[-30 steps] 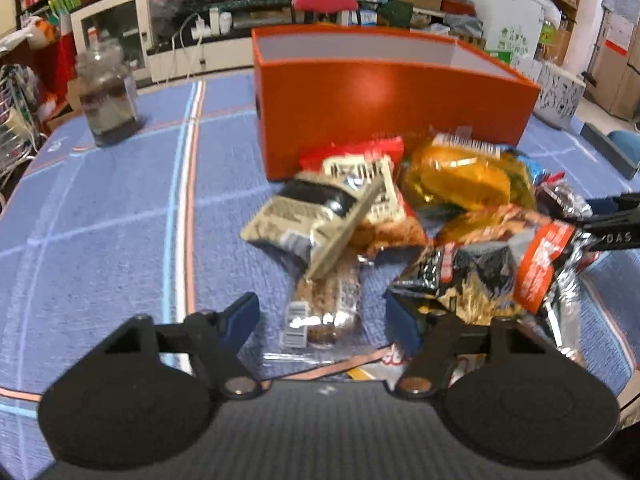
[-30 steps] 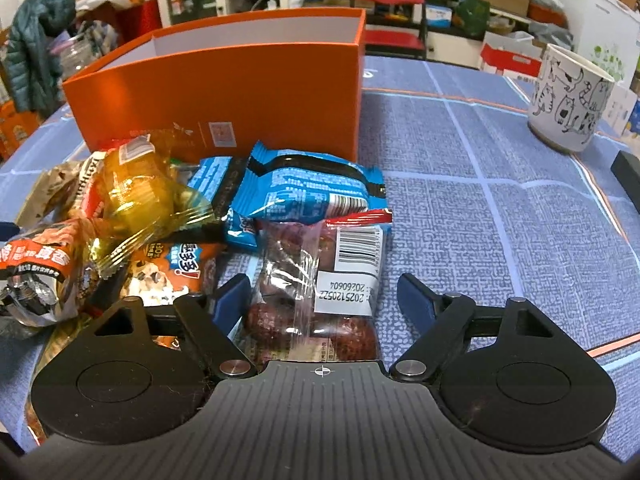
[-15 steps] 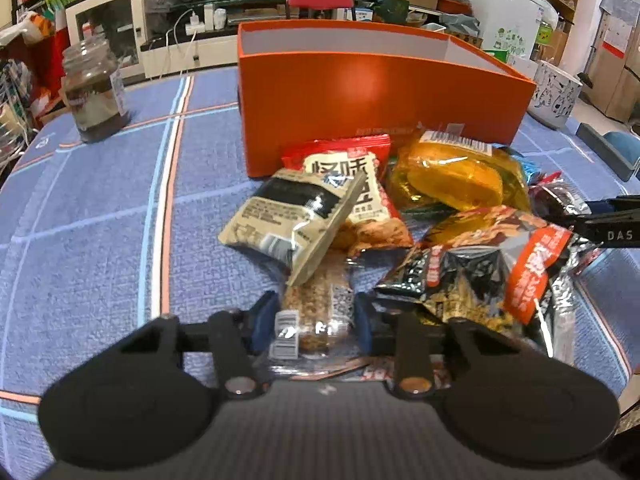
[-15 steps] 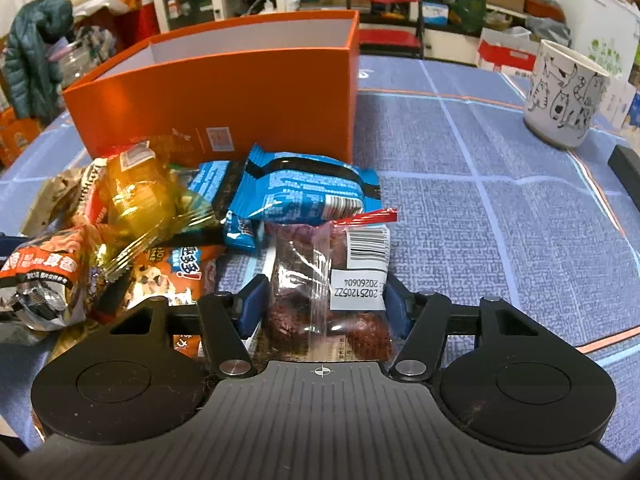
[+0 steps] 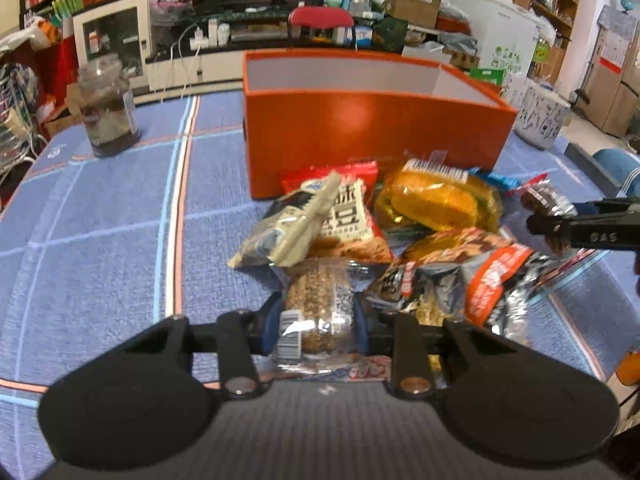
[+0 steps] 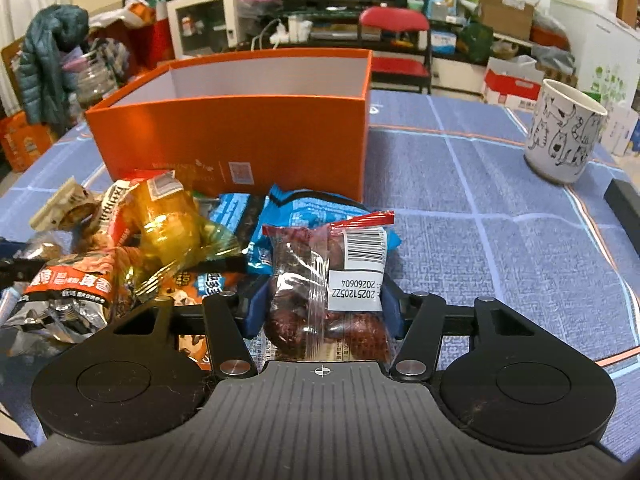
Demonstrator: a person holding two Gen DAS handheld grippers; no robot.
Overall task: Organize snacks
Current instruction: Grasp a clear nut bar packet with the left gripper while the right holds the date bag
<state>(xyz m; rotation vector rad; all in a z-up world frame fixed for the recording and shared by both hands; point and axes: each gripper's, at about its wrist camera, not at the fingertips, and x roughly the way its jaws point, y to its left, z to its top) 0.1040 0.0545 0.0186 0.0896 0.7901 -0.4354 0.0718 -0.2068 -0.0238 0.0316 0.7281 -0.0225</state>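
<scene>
A pile of snack packets lies on the blue cloth in front of an open orange box (image 5: 372,128), also in the right wrist view (image 6: 240,136). My left gripper (image 5: 316,320) is shut on a clear-wrapped grain bar (image 5: 320,304) and holds it above the cloth. My right gripper (image 6: 324,308) is shut on a clear packet of dark red dates (image 6: 328,280) with a barcode label. The right gripper also shows at the right edge of the left wrist view (image 5: 580,228). A yellow wrapped cake (image 5: 436,200), a blue packet (image 6: 304,208) and a red-black foil packet (image 5: 480,284) remain in the pile.
A glass jar (image 5: 106,104) stands at the table's far left. A white mug with cat drawings (image 6: 564,132) stands at the far right. A dark block (image 6: 624,204) lies at the right table edge. Cluttered shelves and a red chair are behind the table.
Both grippers closed from open onto their packets: left on the grain bar, right on the dates packet. Both then lifted slightly with the packets.
</scene>
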